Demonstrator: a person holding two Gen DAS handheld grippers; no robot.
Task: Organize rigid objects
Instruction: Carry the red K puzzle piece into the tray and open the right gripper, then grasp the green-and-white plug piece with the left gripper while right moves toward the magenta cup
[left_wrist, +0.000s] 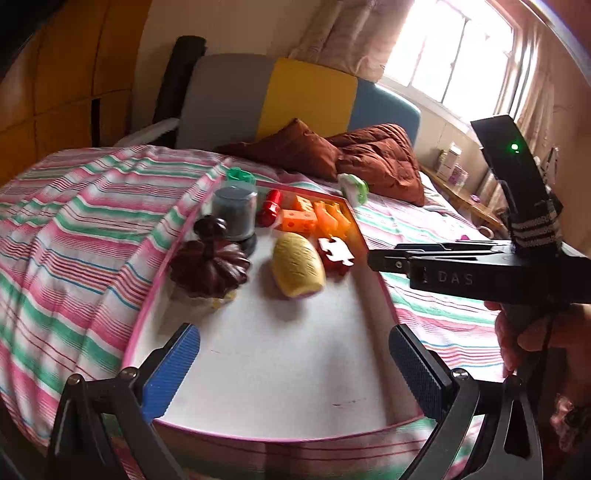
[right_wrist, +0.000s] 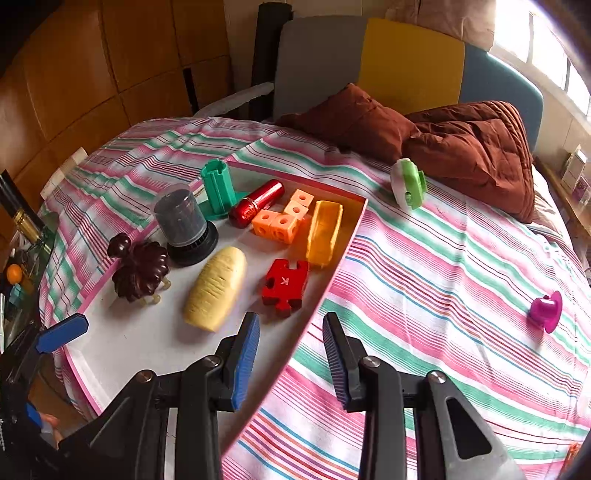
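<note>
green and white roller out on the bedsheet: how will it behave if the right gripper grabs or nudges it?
The green and white roller looks like hard plastic, so probably stiff and light. Its rounded wheel shape suggests it may roll. The soft striped sheet beneath could let it tip.

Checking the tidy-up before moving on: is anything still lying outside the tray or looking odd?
Yes. Two things lie loose on the striped bedspread, outside the pink-rimmed white tray: a green-and-white round plastic piece near the brown pillows, and a small magenta plastic piece far to the right. Everything else sits in the tray.

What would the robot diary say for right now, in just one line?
stage: sorting toys into tray | left gripper: open, empty, over tray | right gripper: open, empty, at tray edge | outside tray: green-white toy, pink toy
</note>
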